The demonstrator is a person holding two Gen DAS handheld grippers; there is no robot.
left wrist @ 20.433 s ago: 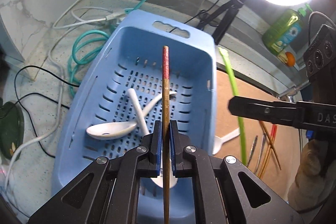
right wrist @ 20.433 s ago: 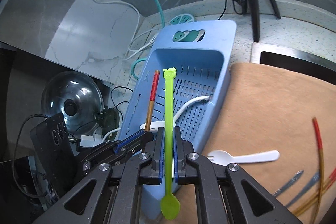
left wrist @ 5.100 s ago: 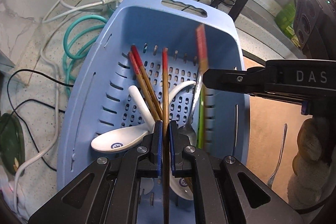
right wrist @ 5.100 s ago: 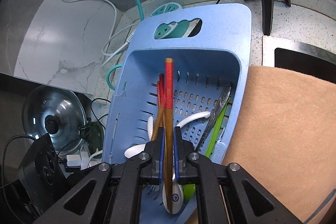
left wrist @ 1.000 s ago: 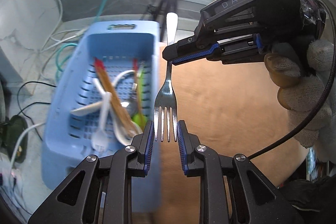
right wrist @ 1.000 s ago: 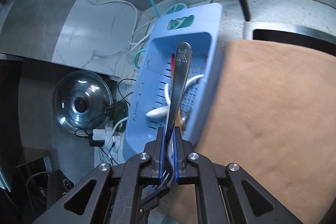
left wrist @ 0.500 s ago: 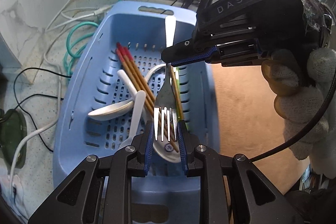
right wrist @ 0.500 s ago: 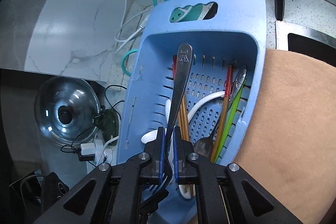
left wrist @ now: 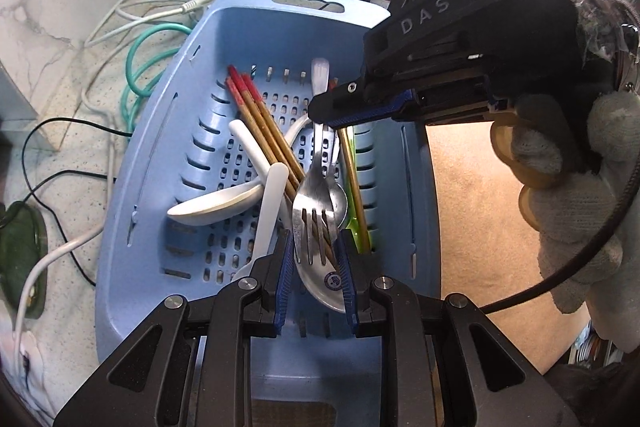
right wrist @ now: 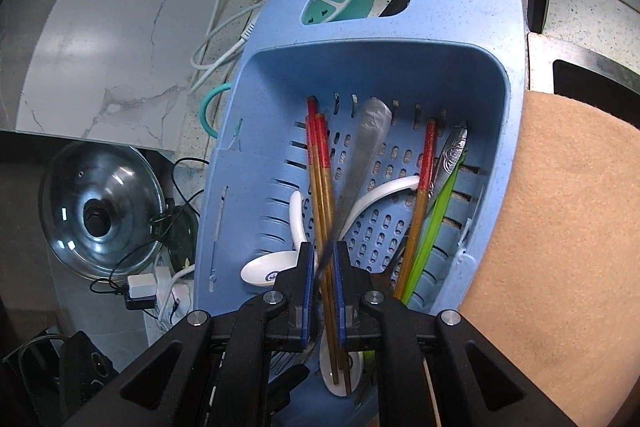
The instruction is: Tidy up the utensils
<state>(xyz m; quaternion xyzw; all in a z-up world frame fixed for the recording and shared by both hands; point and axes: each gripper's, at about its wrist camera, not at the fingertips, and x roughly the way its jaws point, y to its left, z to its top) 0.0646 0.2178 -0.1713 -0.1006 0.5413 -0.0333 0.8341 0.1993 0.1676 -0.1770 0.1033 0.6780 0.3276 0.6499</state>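
From the left wrist, the left tongs stand part open over the near end of a blue basket on a speckled surface. The prongs of a metal fork lie between their tips, and I cannot see the pads clamping them. The right tongs, in a gloved hand, sit at the fork's handle. Under the fork in the basket lie red-tipped chopsticks, white spoons and a green spoon. A tan mat is just beside the basket.

From the right wrist, the right tongs have just parted a little. The blurred fork handle runs between the pads with a gap on each side, so it is not gripped. It slants up over the chopsticks toward the far wall of the basket. A glass pot lid lies beyond the basket's left side.
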